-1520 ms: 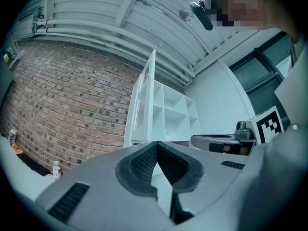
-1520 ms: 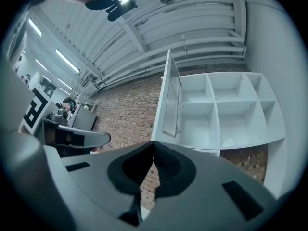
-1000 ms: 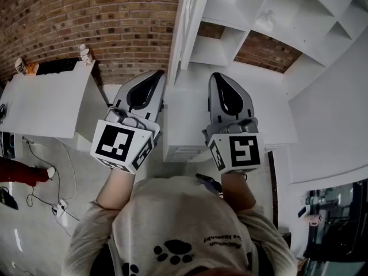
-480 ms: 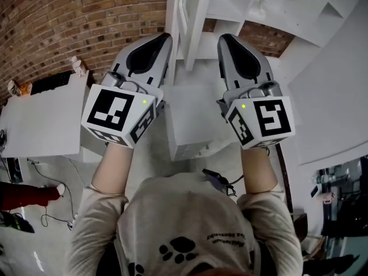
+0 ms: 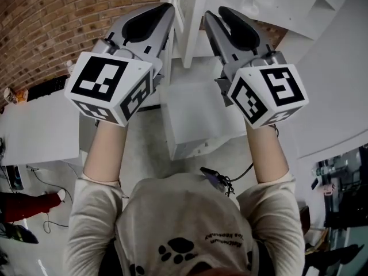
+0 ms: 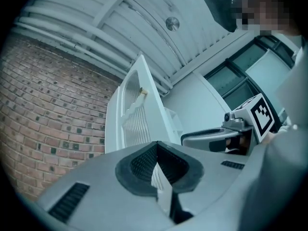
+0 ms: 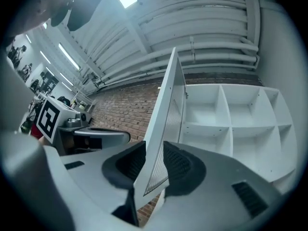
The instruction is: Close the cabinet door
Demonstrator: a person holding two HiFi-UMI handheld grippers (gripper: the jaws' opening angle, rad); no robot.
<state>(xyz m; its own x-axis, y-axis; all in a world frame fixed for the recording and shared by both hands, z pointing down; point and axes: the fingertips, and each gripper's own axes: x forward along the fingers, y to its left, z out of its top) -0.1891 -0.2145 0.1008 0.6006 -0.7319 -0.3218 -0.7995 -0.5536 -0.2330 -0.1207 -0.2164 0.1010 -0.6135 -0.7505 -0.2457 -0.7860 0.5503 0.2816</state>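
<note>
The white slatted cabinet door (image 5: 187, 16) stands open, edge-on between my two grippers in the head view. My right gripper (image 5: 214, 13) is at the door's lower corner. In the right gripper view its jaws (image 7: 154, 150) are opening with the door's corner (image 7: 166, 114) between them, and the pads are not pressing on it. My left gripper (image 5: 167, 7) is raised just left of the door. Its fingertips (image 6: 156, 147) meet, and the door (image 6: 132, 119) rises beyond them. The open white shelves (image 7: 231, 124) lie to the right of the door.
A brick wall (image 5: 52, 22) runs behind and to the left. A white table (image 5: 34, 125) stands at the left and a white box-like unit (image 5: 195, 119) below the grippers. Cables and a person's red sleeve (image 5: 29, 203) are on the floor side, lower left.
Both grippers have risen toward the door's lower edge. The right gripper's jaws, closed before, have parted around the door's corner.
</note>
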